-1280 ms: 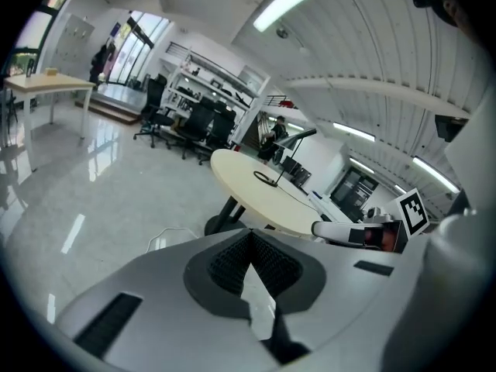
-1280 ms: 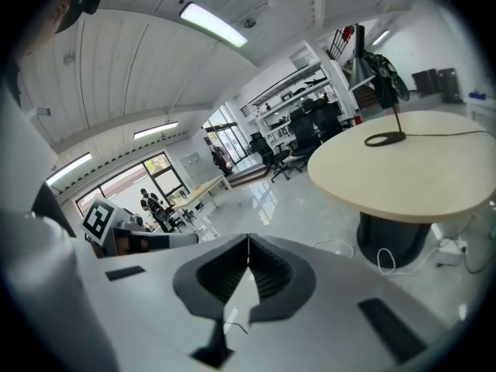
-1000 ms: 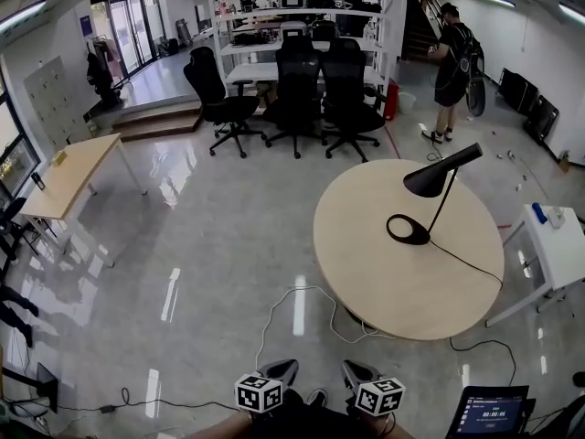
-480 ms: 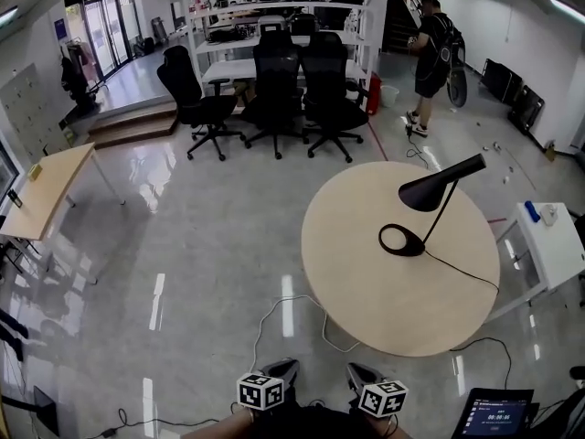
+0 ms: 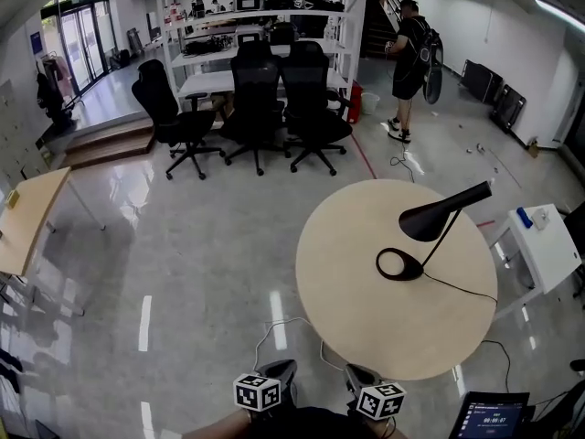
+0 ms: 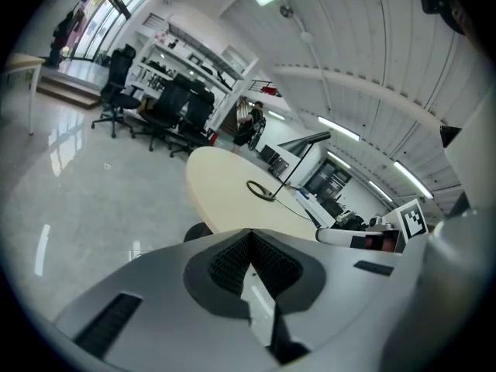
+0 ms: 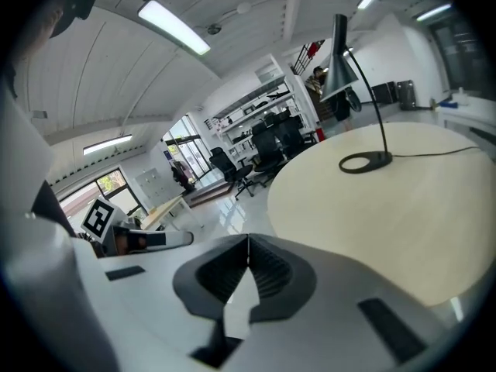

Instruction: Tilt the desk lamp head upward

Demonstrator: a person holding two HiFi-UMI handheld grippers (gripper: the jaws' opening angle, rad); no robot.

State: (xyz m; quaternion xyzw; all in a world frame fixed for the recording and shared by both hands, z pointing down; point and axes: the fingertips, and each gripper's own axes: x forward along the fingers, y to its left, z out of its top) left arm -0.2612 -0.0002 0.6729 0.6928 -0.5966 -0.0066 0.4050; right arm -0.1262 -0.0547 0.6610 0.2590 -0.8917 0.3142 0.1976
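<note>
A black desk lamp stands on the round beige table (image 5: 356,282). Its ring base (image 5: 400,264) sits near the table's middle and its cone head (image 5: 443,213) slopes down to the left on a thin stem. Both grippers are low at the head view's bottom edge, short of the table's near rim and well away from the lamp. The left gripper (image 5: 280,371) is shut with nothing in it, as is the right gripper (image 5: 357,374). In the left gripper view the lamp base (image 6: 260,190) lies far beyond the shut left gripper (image 6: 249,237). The right gripper view shows the lamp head (image 7: 339,56) above the shut right gripper (image 7: 248,242).
A white cable (image 5: 274,332) loops on the glossy floor in front of the table. The lamp's black cord (image 5: 466,289) runs off the table's right side. A small white table (image 5: 547,245) stands to the right, black office chairs (image 5: 274,99) behind, and a person (image 5: 407,58) stands far back.
The head view has advanced toward the round table, which now lies closer and more central. Both grippers keep their place at the bottom of the view and stay shut.
</note>
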